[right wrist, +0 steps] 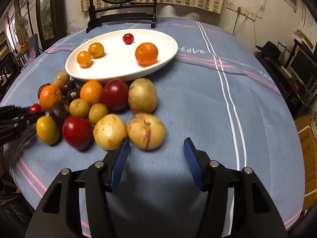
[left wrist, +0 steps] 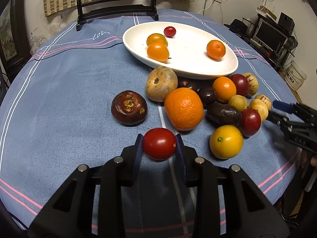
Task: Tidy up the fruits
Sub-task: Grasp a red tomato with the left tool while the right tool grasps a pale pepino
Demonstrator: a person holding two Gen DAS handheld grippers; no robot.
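Observation:
My left gripper point(left wrist: 159, 145) is shut on a red cherry tomato point(left wrist: 159, 146), its blue pads pressed against both sides, low over the blue tablecloth. Just beyond lie a large orange point(left wrist: 183, 108), a dark mangosteen point(left wrist: 129, 108) and a yellow citrus point(left wrist: 225, 141) at the edge of a fruit heap. The white oval plate point(left wrist: 198, 67) behind holds two small oranges, a tangerine point(left wrist: 216, 49) and a cherry tomato point(left wrist: 169, 31). My right gripper point(right wrist: 156, 149) stands open over bare cloth, with nothing between its pads; a pale streaked fruit point(right wrist: 146, 131) lies just ahead of its left finger.
A dark wooden mirror stand point(left wrist: 116, 10) rises at the table's far edge behind the plate. The heap of fruit point(right wrist: 95, 107) sits between both grippers. The tablecloth point(right wrist: 198, 103) stretches to the right of the heap. Shelves and a monitor point(left wrist: 271, 35) stand off the table's right side.

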